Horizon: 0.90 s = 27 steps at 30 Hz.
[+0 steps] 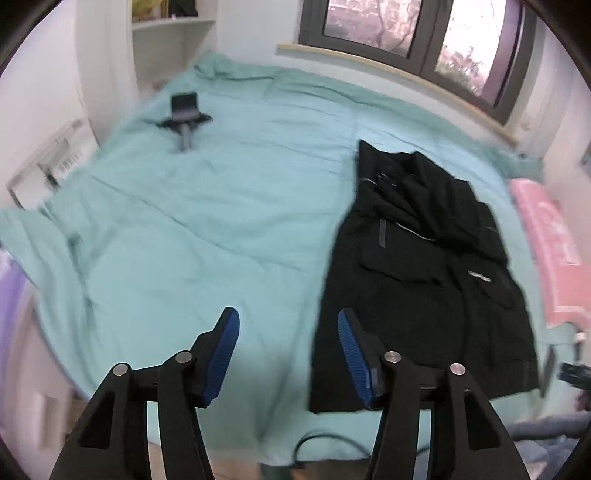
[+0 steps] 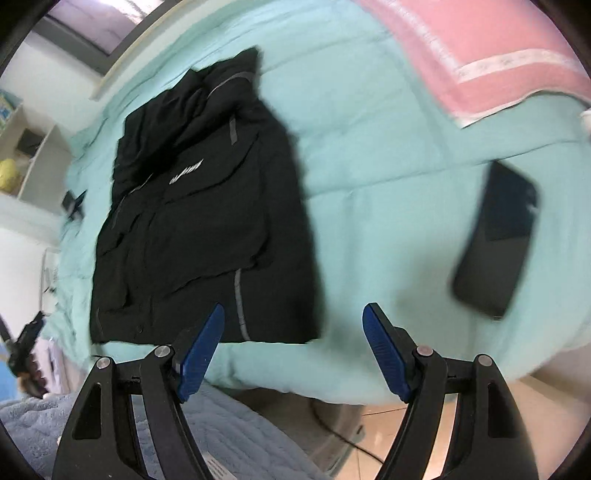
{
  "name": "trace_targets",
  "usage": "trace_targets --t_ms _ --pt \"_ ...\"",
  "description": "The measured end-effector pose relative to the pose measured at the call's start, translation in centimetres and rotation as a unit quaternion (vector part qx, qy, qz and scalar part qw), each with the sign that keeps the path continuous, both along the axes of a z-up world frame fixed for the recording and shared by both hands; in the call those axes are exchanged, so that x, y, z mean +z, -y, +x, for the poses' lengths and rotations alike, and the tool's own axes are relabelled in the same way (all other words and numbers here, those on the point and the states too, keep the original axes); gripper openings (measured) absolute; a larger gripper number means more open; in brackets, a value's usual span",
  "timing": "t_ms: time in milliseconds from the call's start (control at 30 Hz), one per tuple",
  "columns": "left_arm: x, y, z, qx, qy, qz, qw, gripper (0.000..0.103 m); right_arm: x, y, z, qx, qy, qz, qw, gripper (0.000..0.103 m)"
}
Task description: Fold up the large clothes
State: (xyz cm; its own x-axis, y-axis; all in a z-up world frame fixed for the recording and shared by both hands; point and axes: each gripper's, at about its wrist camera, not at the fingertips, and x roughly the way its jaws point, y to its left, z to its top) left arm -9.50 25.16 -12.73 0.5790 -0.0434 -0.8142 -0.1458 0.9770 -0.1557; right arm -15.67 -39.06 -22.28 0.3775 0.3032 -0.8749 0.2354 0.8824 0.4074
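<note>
On teal bedspread black jacket lies roughly folded, flat. Left gripper, right gripper: fingers apart, nothing between. Advice: square near hem, pinch both corners evenly, fold away without bunching.

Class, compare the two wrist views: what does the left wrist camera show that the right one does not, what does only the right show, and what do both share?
Only the left wrist view shows the window panes and the left gripper, open and empty. Only the right wrist view shows a dark phone lying on the bed and the right gripper, also open and empty. Both show the black jacket lying folded on the teal bedspread, and a pink cloth.
</note>
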Motion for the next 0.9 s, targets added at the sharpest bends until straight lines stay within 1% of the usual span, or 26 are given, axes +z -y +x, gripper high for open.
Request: trace_targets --t_ms 33,133,200,233,267,300,367,400,433,533,600,667,733,767,800,833,867,900 --pt "-0.9 0.1 0.0 -0.003 -0.005 -0.007 1.0000 0.062 -0.6 -0.5 0.3 0.009 -0.001 0.004 1.000 0.080" --pt "-4.9 0.8 0.6 -0.028 -0.050 -0.049 0.9971 0.066 -2.8 -2.2 1.8 0.033 -0.014 0.018 0.999 0.080" --pt "-8.0 1.9 1.2 -0.050 -0.085 -0.069 0.9927 0.066 -3.9 -3.1 2.4 0.035 -0.025 0.025 0.999 0.080" --pt "-9.6 2.6 1.5 -0.056 -0.105 -0.066 0.9907 0.066 -4.3 -3.5 2.6 0.035 -0.027 0.028 0.999 0.082" --pt "-11.0 3.0 1.9 -0.059 -0.122 -0.064 0.9888 0.066 -4.6 -3.6 2.9 0.036 -0.027 0.026 0.999 0.083" --pt "-12.4 3.3 2.2 -0.061 -0.136 -0.071 0.9863 0.066 -5.0 -3.8 3.1 0.036 -0.028 0.022 0.999 0.083" --pt "-14.4 3.7 2.6 -0.063 -0.156 -0.101 0.9806 0.066 -5.8 -3.7 3.3 0.034 -0.032 0.021 0.999 0.083" --pt "-15.6 3.9 2.9 -0.063 -0.171 -0.115 0.9765 0.066 -6.5 -3.5 3.4 0.027 -0.038 0.028 0.999 0.083" --pt "-16.4 4.2 3.1 -0.061 -0.182 -0.120 0.9741 0.066 -7.3 -3.4 3.4 0.020 -0.049 0.036 0.998 0.083" --pt "-16.7 5.0 3.3 -0.064 -0.180 -0.119 0.9744 0.065 -8.7 -3.5 3.5 0.016 -0.068 0.047 0.996 0.082" --pt "-16.5 5.6 3.2 -0.075 -0.169 -0.126 0.9746 0.063 -9.1 -4.2 3.4 0.022 -0.068 0.034 0.997 0.083" --pt "-16.4 5.7 3.0 -0.078 -0.168 -0.118 0.9756 0.058 -9.2 -4.9 3.6 0.027 -0.064 0.033 0.997 0.083" --pt "-16.4 5.7 2.5 -0.068 -0.160 -0.116 0.9778 0.046 -9.3 -5.2 3.9 0.028 -0.067 0.031 0.997 0.083" --pt "-16.3 5.4 2.3 -0.058 -0.154 -0.124 0.9786 0.042 -9.4 -5.3 4.1 0.030 -0.069 0.035 0.997 0.081" --pt "-16.1 5.0 2.1 -0.047 -0.145 -0.140 0.9784 0.034 -9.3 -5.4 4.1 0.032 -0.071 0.040 0.996 0.073" --pt "-15.8 4.4 1.7 -0.036 -0.135 -0.156 0.9779 0.029 -9.2 -5.4 4.2 0.035 -0.071 0.047 0.996 0.059" --pt "-15.5 4.0 1.2 -0.021 -0.121 -0.177 0.9765 0.026 -8.9 -5.4 4.2 0.039 -0.068 0.049 0.996 0.052" --pt "-15.3 3.4 0.8 -0.011 -0.108 -0.195 0.9747 0.022 -8.5 -5.5 4.2 0.043 -0.064 0.051 0.996 0.041"
